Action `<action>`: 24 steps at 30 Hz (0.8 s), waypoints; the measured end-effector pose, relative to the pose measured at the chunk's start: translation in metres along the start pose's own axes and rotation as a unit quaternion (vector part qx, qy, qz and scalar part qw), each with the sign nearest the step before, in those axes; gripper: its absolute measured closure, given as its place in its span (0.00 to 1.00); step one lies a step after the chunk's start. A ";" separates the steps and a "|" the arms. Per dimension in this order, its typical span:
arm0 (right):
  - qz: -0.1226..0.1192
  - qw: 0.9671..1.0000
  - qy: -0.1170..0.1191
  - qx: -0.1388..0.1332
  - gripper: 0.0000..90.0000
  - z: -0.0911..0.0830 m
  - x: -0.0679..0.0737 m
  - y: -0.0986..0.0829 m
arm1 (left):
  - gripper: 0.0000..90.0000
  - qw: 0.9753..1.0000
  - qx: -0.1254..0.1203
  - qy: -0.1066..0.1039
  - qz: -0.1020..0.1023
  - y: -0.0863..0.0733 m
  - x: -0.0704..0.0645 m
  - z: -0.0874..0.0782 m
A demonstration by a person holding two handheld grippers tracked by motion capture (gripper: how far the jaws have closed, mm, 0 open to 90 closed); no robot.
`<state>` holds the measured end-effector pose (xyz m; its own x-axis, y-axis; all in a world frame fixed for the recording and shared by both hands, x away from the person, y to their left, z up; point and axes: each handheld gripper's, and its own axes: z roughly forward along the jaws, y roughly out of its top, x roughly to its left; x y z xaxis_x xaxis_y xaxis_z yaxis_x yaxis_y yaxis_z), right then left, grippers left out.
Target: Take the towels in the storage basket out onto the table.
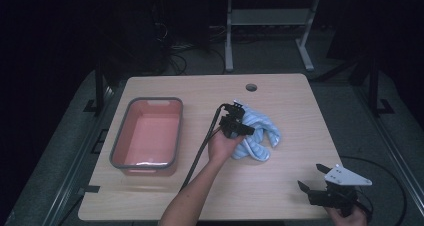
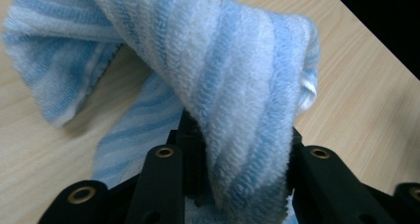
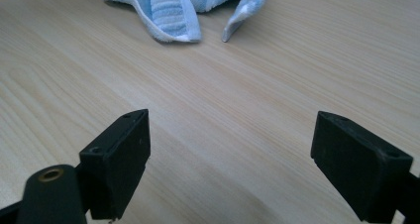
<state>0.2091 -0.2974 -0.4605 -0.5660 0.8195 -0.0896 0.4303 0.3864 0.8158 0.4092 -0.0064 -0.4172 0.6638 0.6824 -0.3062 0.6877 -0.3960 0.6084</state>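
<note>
A blue-and-white striped towel (image 1: 261, 134) lies bunched in the middle of the wooden table (image 1: 270, 186). My left gripper (image 1: 236, 109) is at the towel's left side, shut on a fold of it. In the left gripper view that fold of the towel (image 2: 233, 75) rises out of the jaws of the gripper (image 2: 237, 152) and drapes over them, lifted off the table. My right gripper (image 1: 311, 177) is near the table's front right corner, open and holding nothing. In the right gripper view its jaws (image 3: 230, 159) stand wide apart over bare wood, with the towel (image 3: 173, 6) farther off.
A pink tub with a grey rim (image 1: 150, 100) stands on the left part of the table. A round cable hole (image 1: 251, 87) sits near the far edge. The left gripper's cable (image 1: 200, 153) runs along the forearm. Beyond the table are desk legs (image 1: 229, 41) and a dark floor.
</note>
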 end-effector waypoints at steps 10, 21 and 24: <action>-0.001 1.000 -0.004 0.000 0.17 0.000 0.001 -0.001 | 0.68 1.000 0.008 0.003 0.010 -0.002 -0.004 0.005; -0.001 1.000 -0.005 0.006 0.17 0.000 0.002 -0.001 | 0.54 1.000 0.007 -0.004 0.004 -0.001 -0.004 0.003; 0.001 1.000 -0.006 0.005 0.17 0.000 0.002 -0.001 | 0.48 1.000 0.011 0.001 0.009 -0.002 -0.006 0.003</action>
<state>0.2077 -0.2956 -0.4614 -0.5571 0.8250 -0.0948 0.4387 0.3894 0.8099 0.4046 -0.0113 -0.4187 0.6758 0.6758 -0.2942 0.6819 -0.4216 0.5978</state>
